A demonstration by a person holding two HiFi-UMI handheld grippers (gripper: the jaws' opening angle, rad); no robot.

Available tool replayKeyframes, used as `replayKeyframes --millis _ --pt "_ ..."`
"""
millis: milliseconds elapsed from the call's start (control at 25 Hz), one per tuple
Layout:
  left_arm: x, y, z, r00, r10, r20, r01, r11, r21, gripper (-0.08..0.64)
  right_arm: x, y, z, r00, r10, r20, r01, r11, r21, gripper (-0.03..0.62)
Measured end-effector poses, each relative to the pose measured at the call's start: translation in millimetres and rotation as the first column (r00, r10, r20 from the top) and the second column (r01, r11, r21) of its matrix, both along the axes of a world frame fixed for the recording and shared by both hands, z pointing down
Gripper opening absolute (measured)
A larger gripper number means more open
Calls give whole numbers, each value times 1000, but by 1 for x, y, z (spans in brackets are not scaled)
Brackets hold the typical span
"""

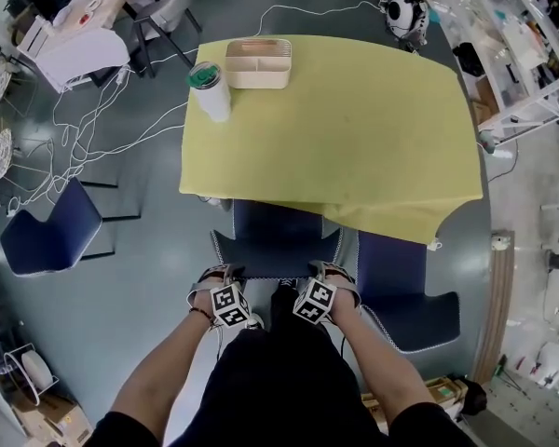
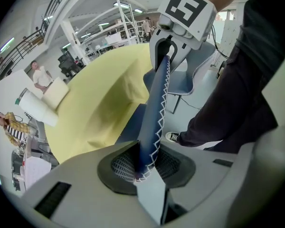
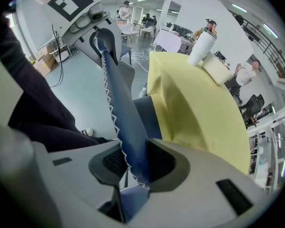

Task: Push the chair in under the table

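- Nearest us, the left gripper (image 2: 143,167) is partly closed and clamped on the top edge of the navy padded chair with white zigzag stitching (image 1: 278,252). The backrest edge sits deep between its pads.
- The right gripper (image 3: 133,169) is in the same state, jaws partly closed and pinching that top edge further right. We therefore hold the backrest near both of its upper corners.
- We judge the push to be under way but not finished. The far part of the seat is already beneath the hanging hem of the yellow-clothed rectangular table (image 1: 354,128), while the backrest stands on our side of the table edge.
- To do this well, we press both hands away from us with equal force. That way the chair goes in straight and does not swing toward the second navy chair (image 1: 405,291) just to its right.
- Because we grip high on the backrest, we keep the force level rather than downward, or the chair may tip instead of sliding.
- Further off, the cloth's near hem hangs over the seat, and the backrest could catch it and drag it.
- We watch the white cup with a green lid (image 1: 208,89) and the beige compartment tray (image 1: 258,63) at the far left of the table top, since a dragged cloth would carry them along.
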State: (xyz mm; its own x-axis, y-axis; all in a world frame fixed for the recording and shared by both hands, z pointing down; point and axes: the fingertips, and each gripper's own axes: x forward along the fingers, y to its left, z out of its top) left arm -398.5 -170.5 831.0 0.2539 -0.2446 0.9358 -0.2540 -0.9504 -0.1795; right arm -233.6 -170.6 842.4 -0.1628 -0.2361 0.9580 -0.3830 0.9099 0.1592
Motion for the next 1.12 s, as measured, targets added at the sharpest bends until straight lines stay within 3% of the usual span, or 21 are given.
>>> replayKeyframes --millis 520,1120 --pt "-1 -69 -3 999 -34 20 33 999 31 89 0 -64 -1 1000 5 0 -5 1000 4 106" --pt "-3 -130 -7 1000 10 2 -10 999 30 89 -2 -122 -6 999 35 -11 -36 999 -6 106"
